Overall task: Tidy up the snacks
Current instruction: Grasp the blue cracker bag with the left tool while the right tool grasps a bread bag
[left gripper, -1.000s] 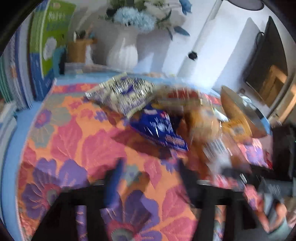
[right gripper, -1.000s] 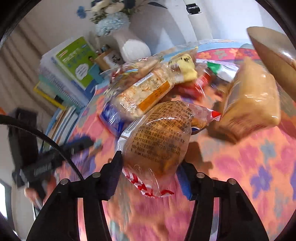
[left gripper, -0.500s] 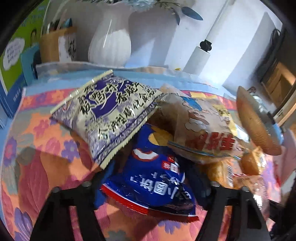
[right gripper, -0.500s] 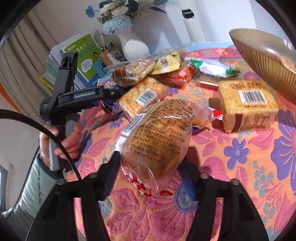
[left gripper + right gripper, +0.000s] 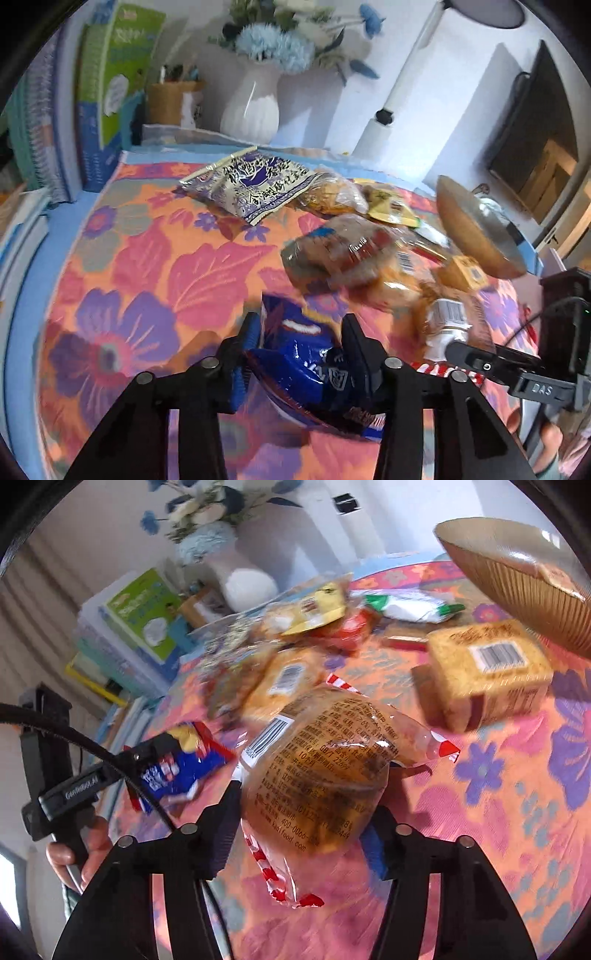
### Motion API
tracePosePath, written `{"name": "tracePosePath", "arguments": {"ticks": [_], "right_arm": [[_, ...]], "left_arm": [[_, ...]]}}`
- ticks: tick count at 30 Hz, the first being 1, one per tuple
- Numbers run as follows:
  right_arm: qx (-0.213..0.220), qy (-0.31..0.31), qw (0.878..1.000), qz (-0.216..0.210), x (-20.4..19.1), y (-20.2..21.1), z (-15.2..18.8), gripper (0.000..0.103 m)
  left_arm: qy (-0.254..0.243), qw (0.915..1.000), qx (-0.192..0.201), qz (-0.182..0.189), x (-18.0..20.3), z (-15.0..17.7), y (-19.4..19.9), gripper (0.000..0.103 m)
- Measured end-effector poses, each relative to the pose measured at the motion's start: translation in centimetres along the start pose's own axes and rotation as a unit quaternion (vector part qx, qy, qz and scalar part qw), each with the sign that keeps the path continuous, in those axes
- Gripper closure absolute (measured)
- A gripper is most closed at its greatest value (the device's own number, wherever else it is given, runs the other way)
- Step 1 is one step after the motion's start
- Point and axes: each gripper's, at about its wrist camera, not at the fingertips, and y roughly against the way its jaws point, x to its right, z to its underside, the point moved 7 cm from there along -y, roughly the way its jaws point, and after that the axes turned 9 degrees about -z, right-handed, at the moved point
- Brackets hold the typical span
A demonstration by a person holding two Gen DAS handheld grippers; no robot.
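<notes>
A counter point(image 5: 122, 280) draped in an orange, pink and purple floral cloth stands against a white wall, with a white vase point(image 5: 251, 110) of blue flowers and a stack of books point(image 5: 103, 92) along its far edge.

The left claw point(image 5: 297, 343) is clamped on a blue snack packet point(image 5: 295, 354), its blue-padded fingers point(image 5: 251, 332) pressing the crumpled foil from both sides, held over the near part of the counter. Just beyond it lies a clear bag of brown pastries point(image 5: 332, 254), and further toward the far edge a white-and-purple printed packet point(image 5: 255, 184) lies flat, its right end touching another clear snack bag point(image 5: 328, 195).

The right claw point(image 5: 306, 812) is clamped on a clear-wrapped round bread point(image 5: 317, 768) with red-striped ends, label and barcode facing the camera, raised above the cloth near the counter's middle. To its right a block-shaped cake pack point(image 5: 487, 672) with a barcode rests on the cloth, beside a ribbed brown bowl point(image 5: 517, 576) at the counter's right edge. Behind the bread sit a small yellow pouch point(image 5: 317, 609), a red packet point(image 5: 351, 627) and a white-and-green wrapper point(image 5: 410, 607), all blurred.
</notes>
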Motion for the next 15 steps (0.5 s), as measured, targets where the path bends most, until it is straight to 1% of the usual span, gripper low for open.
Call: {"name": "tracePosePath", "arguments": {"ticks": [1,2,4,6,8,9,10,11,12,13,14,15], "right_arm": [[-0.001,0.007,1.000,-0.004,-0.5,0.3,0.5,0.048],[0.000,0.012,1.000,-0.006,-0.8,0.7,0.9,0.049],[0.000,0.018,1.000,-0.013,-1.4,1.4,1.4,0.049],[0.002,0.023,1.000,-0.017,-1.9,2.1,1.9,0.049],[0.004,0.033,0.999,-0.007,-2.1,2.9,2.2,0.049],[0.005,0.038,0.999,-0.001,-2.0,3.2,2.3,0.049],[0.004,0.043,0.999,0.006,-1.9,3.4,2.4,0.049],[0.001,0.046,0.999,0.011,-1.7,3.5,2.5,0.049],[-0.004,0.047,0.999,0.012,-1.5,3.5,2.6,0.049],[-0.008,0.046,0.999,0.009,-1.4,3.5,2.7,0.049],[-0.012,0.042,0.999,0.002,-1.3,3.5,2.9,0.049],[-0.015,0.039,0.999,-0.004,-1.3,3.5,3.0,0.048]], "left_arm": [[0.000,1.0000,0.008,-0.002,0.1,0.2,1.1,0.072],[0.001,0.9999,0.011,-0.002,0.1,0.2,1.7,0.083],[0.008,0.9999,0.014,0.006,0.5,0.1,2.6,0.085],[0.001,1.0000,0.005,0.005,0.7,0.3,2.8,0.085],[-0.002,0.9998,-0.001,-0.018,0.2,1.0,2.4,0.084],[-0.001,0.9996,-0.006,-0.028,-0.1,1.5,2.0,0.080],[-0.002,0.9994,-0.021,-0.027,-0.6,2.4,1.6,0.077],[0.001,0.9994,-0.030,-0.015,-0.7,2.9,1.4,0.070],[0.005,0.9992,-0.040,-0.004,-0.7,3.5,1.3,0.052],[0.009,0.9989,-0.046,0.005,-0.8,4.1,1.2,0.041],[0.010,0.9988,-0.047,0.005,-0.8,4.5,1.1,0.023],[0.010,0.9989,-0.046,0.002,-0.8,4.7,0.9,0.014]]}}
